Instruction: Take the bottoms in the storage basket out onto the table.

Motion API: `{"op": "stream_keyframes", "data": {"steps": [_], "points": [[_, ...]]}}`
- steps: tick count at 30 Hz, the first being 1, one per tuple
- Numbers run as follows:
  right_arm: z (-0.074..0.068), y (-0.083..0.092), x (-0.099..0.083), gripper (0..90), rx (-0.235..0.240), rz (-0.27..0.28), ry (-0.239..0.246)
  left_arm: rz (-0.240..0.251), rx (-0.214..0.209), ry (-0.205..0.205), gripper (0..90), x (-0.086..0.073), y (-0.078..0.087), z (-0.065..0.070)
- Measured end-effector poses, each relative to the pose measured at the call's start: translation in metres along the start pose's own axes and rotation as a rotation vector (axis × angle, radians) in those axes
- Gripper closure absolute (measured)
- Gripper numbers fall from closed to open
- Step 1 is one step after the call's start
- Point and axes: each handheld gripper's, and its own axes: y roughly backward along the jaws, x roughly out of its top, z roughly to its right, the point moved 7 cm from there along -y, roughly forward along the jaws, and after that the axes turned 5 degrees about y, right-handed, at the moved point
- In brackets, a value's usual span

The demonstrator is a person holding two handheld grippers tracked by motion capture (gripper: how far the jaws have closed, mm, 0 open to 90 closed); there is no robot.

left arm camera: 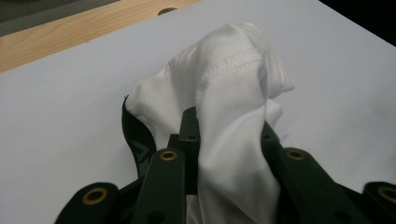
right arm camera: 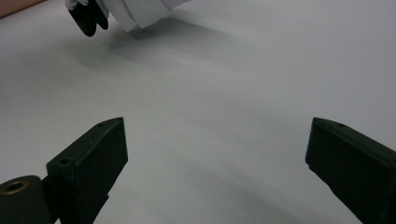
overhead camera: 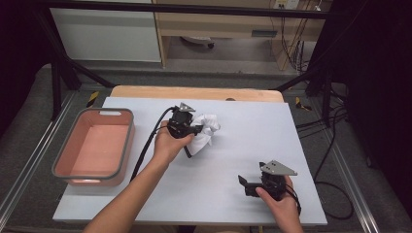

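Right gripper (right arm camera: 215, 154): two black fingers (right arm camera: 93, 163) rise from bottom edge, set wide apart, nothing between them, bare pale grey bench (right arm camera: 224, 93) in gap. Far off at top left: white cloth (right arm camera: 140, 11) bunched, hanging just above bench, soft shadow under it. Black finger tip of other gripper (right arm camera: 88, 18) beside cloth, touching it.

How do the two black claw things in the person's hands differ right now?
The left gripper is clamped on a bunched white cloth, while the right gripper holds nothing. The left gripper's jaws are drawn together around the fabric; the right gripper's jaws stand wide apart over the bare grey table. The left one is near the table's middle, the right one closer to the person's edge. Both are black, hand-held, and carry a grey three-cornered plate.
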Motion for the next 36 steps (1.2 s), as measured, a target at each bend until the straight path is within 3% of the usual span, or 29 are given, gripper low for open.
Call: {"op": "stream_keyframes", "data": {"steps": [17,36], "points": [[-0.001,-0.001,-0.001,6.0,0.004,-0.006,0.010,-0.012,0.009,0.004,71.6,-0.014,-0.021,0.002],[-0.002,-0.002,-0.001,5.9,0.007,-0.011,0.012,-0.009,-0.015,0.007,70.6,-0.015,-0.029,0.012]]}}
